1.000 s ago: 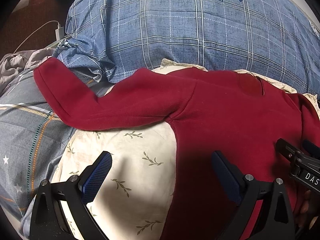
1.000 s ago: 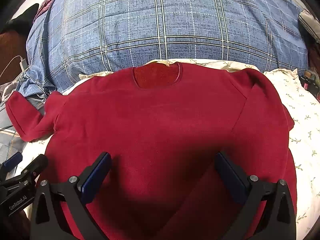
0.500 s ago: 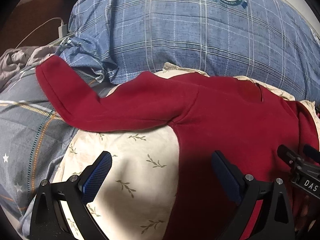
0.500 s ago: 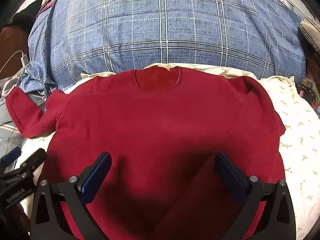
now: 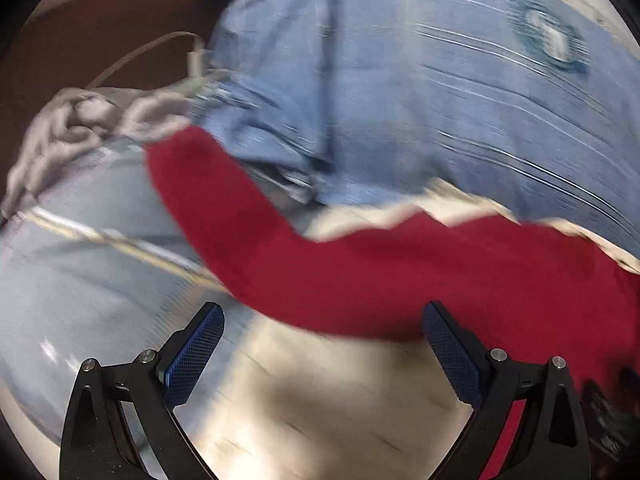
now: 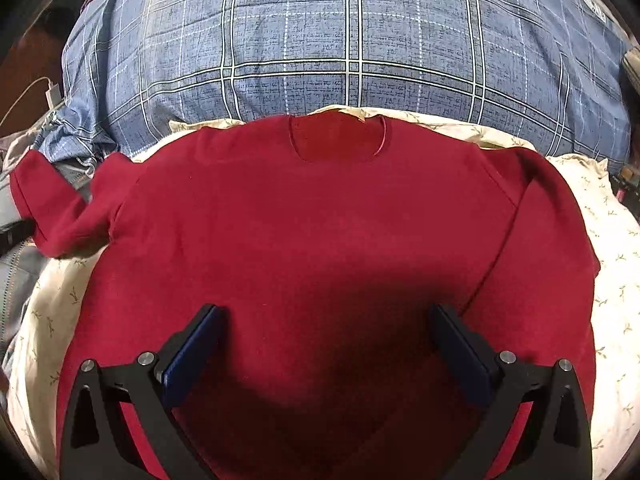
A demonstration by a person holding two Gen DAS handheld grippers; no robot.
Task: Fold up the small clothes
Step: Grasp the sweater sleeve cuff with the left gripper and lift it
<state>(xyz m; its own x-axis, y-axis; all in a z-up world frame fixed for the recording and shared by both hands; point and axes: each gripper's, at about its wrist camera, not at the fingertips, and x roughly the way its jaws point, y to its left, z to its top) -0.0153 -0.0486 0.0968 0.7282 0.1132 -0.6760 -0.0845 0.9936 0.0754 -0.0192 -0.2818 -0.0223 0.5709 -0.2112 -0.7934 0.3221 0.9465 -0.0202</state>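
We see a red sweater (image 6: 320,240) lying flat, front up, on a cream leaf-print sheet (image 6: 612,264), its round neckline toward a big blue plaid pillow (image 6: 348,40) just beyond it. One sleeve (image 6: 52,208) reaches out to the left, off the cream sheet and onto a grey-blue bedcover (image 5: 80,288); the other sleeve lies folded down along the sweater's right side. Our right gripper (image 6: 326,344) hangs over the lower middle of the sweater with its jaws spread wide, nothing between them, and a dark shadow falls on the cloth beneath. Our left gripper (image 5: 324,344) has its jaws spread wide too, holding nothing; through its blurred view we find the outstretched sleeve (image 5: 248,232) running across just beyond the blue fingertips (image 5: 200,340), with cream sheet below the gap. A crumpled grey cloth (image 5: 68,128) lies at the far left near the sleeve's cuff, and a white charger with its cable (image 6: 50,94) sits beside the pillow's left corner.
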